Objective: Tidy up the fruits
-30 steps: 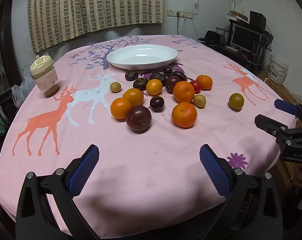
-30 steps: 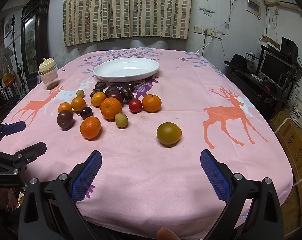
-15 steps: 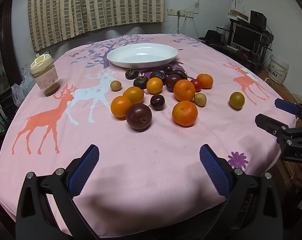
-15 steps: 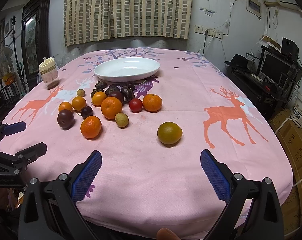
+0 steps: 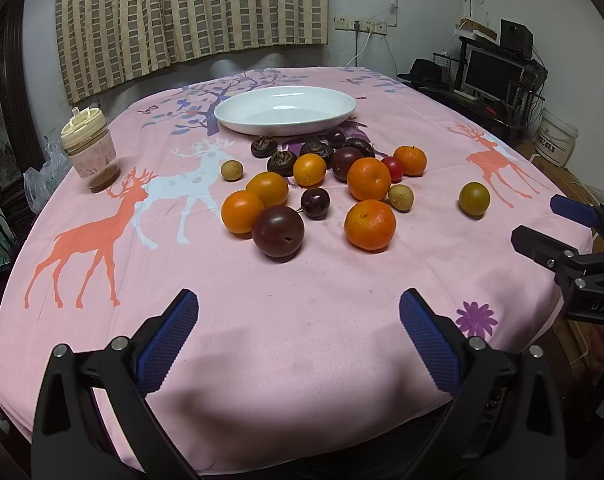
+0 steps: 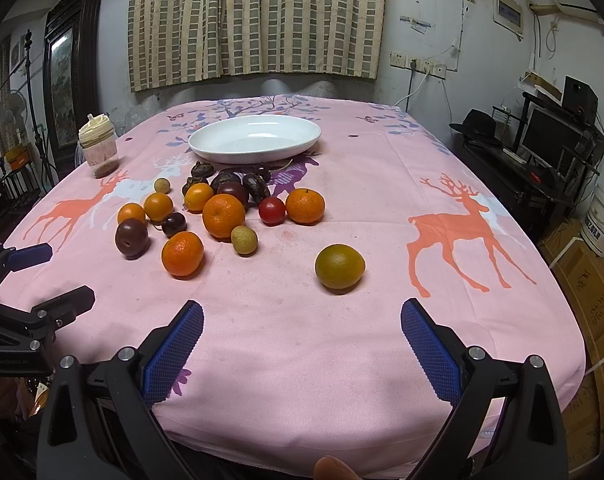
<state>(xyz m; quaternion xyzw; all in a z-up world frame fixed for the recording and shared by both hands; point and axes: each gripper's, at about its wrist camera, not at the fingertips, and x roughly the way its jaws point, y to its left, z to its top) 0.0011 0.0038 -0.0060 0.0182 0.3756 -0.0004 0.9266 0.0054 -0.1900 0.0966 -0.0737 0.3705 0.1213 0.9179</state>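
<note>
A cluster of several fruits lies mid-table: oranges point(image 5: 369, 224), a large dark plum point(image 5: 278, 231), a small red fruit point(image 6: 272, 211), longans and dark chestnuts. A greenish citrus point(image 6: 340, 266) sits apart to the right; it also shows in the left wrist view point(image 5: 474, 199). An empty white oval plate point(image 5: 286, 110) stands behind the cluster, also in the right wrist view point(image 6: 255, 138). My left gripper point(image 5: 298, 334) is open and empty at the near table edge. My right gripper point(image 6: 302, 338) is open and empty, in front of the greenish citrus.
A lidded plastic jar point(image 5: 90, 154) stands at the far left of the pink deer-print tablecloth point(image 5: 302, 300). A desk with a monitor point(image 6: 549, 136) and cardboard boxes point(image 6: 593, 292) stand to the right of the table. Curtains hang behind.
Both grippers have edged slightly forward toward the fruits. Both stay open and no fruit has moved.
</note>
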